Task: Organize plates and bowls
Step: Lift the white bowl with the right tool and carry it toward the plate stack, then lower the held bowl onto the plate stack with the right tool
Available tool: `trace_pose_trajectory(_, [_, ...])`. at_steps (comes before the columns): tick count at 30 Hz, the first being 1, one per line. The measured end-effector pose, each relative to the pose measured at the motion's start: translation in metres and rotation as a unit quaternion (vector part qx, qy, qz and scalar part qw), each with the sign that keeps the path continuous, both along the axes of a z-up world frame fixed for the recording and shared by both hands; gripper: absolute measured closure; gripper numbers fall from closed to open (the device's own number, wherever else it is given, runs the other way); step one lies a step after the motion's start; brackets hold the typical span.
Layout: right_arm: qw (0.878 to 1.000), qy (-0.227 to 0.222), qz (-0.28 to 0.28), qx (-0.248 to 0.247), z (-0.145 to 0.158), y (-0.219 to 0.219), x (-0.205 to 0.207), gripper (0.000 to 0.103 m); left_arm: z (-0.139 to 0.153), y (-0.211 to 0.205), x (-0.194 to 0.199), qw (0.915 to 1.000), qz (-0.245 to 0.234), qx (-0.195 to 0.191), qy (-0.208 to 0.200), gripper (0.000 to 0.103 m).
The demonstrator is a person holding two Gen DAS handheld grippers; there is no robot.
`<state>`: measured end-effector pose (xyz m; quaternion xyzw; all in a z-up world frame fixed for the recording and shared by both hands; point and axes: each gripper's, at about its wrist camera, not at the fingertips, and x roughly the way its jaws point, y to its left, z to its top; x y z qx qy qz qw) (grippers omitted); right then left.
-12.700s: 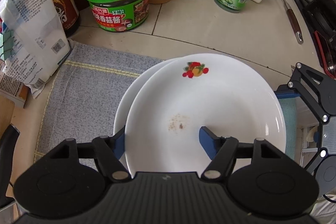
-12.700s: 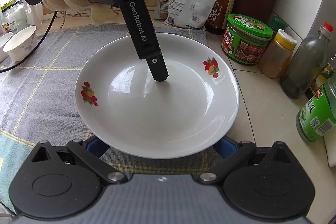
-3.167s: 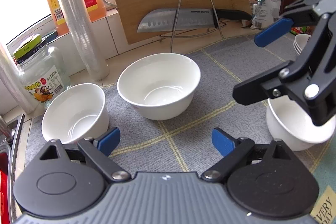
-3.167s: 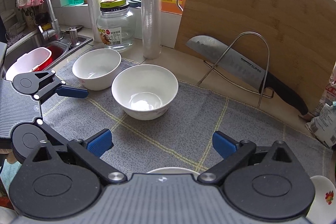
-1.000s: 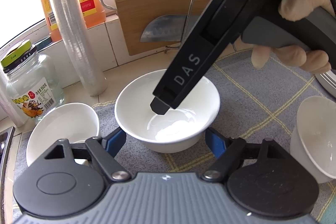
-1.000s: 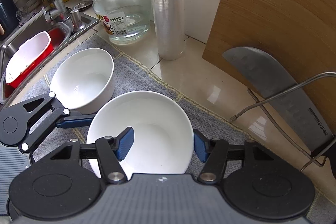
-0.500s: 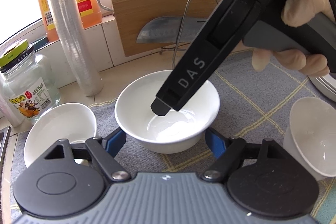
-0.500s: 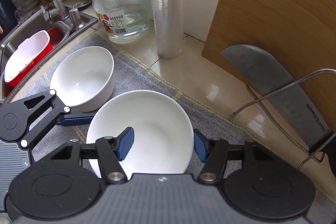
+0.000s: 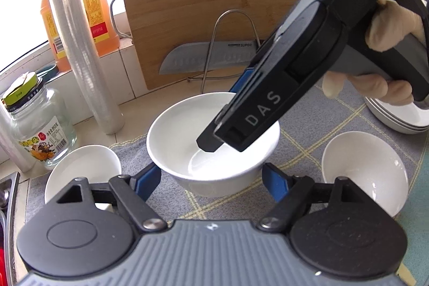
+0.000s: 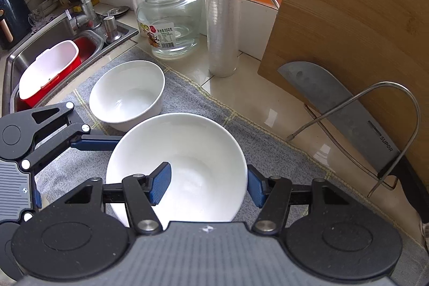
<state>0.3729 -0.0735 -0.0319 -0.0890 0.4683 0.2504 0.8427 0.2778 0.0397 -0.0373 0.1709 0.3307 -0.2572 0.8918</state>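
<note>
Both tongs have closed in: my right gripper [image 10: 207, 185] pinches the large bowl [image 10: 187, 152] rim, left gripper [image 9: 211, 178] open astride its slippery, breakable sides.

The left gripper [image 9: 211, 177] has its fingers spread either side of the large white bowl [image 9: 185, 136] on the grey mat [image 9: 332, 122]. One finger of the right gripper [image 9: 228, 137] dips inside the bowl.

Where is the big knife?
The knife leans on the cutting board, behind a wire stand, at the right of the right wrist view, beyond the big bowl.
</note>
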Motion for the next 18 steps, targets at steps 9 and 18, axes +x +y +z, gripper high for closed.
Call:
trace_pose_trajectory(9, [1.000,-0.023,-0.008,0.001,0.023,-0.013,-0.032,0.038,0.018,-0.009,-0.017,0.9999,-0.015,-0.002,0.002,0.021])
trace_pose_trajectory(18, [0.999,-0.035,-0.037,-0.005,0.034,-0.035,-0.067,0.038,0.027,-0.027,-0.033,0.9985,-0.053,-0.010,0.010,0.021])
